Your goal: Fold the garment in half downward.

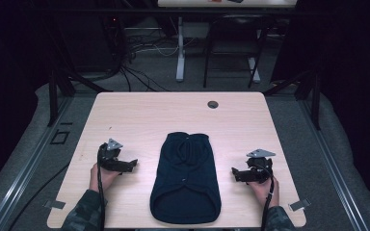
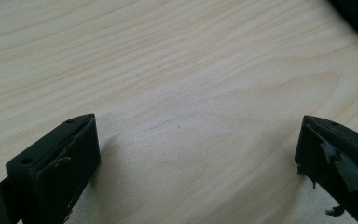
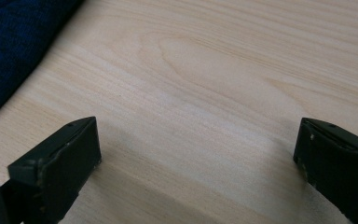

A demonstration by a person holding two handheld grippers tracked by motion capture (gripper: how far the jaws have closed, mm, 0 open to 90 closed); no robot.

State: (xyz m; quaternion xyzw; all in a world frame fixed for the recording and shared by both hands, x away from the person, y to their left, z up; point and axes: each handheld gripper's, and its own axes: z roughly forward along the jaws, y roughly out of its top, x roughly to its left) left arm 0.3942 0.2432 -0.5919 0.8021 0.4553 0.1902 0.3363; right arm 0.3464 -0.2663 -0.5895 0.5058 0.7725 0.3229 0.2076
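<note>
My left tongs (image 1: 134,163) and right tongs (image 1: 234,172) rest on the table, both spread wide and holding nothing.

The dark navy knitted sleeveless garment (image 1: 186,178) lies flat in the middle of the pale wood-grain table (image 1: 139,113), between my two hands, its rounded hem toward the near edge and its narrower neck end toward the far side. Each pair of tongs sits just beside it, apart from the cloth; in the left gripper view a corner of the fabric (image 2: 356,16) shows past bare wood, and in the right gripper view its edge (image 3: 14,42) does too. I judge the work hasn't begun: nothing gripped, nothing folded or lifted, so the first grasp on the garment is all still ahead.
</note>
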